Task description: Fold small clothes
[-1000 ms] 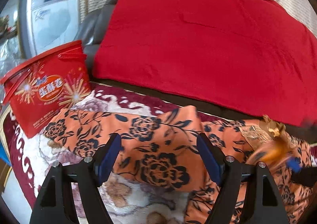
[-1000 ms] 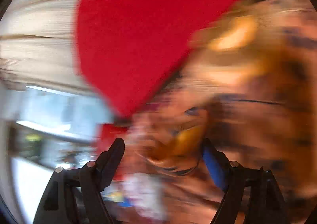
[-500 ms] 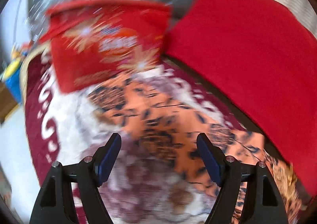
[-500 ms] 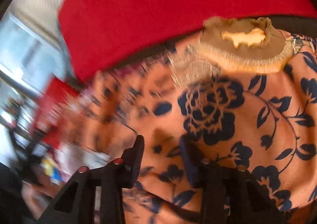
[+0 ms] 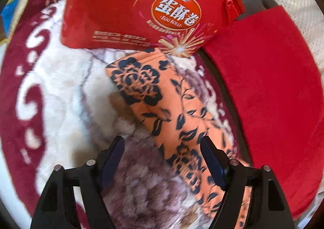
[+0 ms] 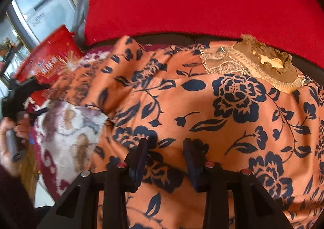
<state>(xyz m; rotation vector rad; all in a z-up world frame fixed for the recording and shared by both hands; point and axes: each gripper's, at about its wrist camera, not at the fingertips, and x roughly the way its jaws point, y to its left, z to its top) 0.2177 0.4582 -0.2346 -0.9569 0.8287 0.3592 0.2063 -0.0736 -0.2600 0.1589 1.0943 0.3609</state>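
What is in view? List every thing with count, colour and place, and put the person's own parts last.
garment: one, orange with dark blue flowers and a tan lace collar, spread on the blanket; one sleeve reaches toward the tin.
blanket: one, white and maroon plush, under the garment.
tin: one, red with firework print, on the blanket beyond the sleeve end.
cushion: one, red, behind the garment.
appliance: one, silver, far left in the right wrist view.
left gripper: one, black with blue pads, over the sleeve, jaws closing with nothing pressed yet.
right gripper: one, black, jaws partly closed over the garment body; grip unclear.
hand: one, at the left edge, holding the left gripper's handle.
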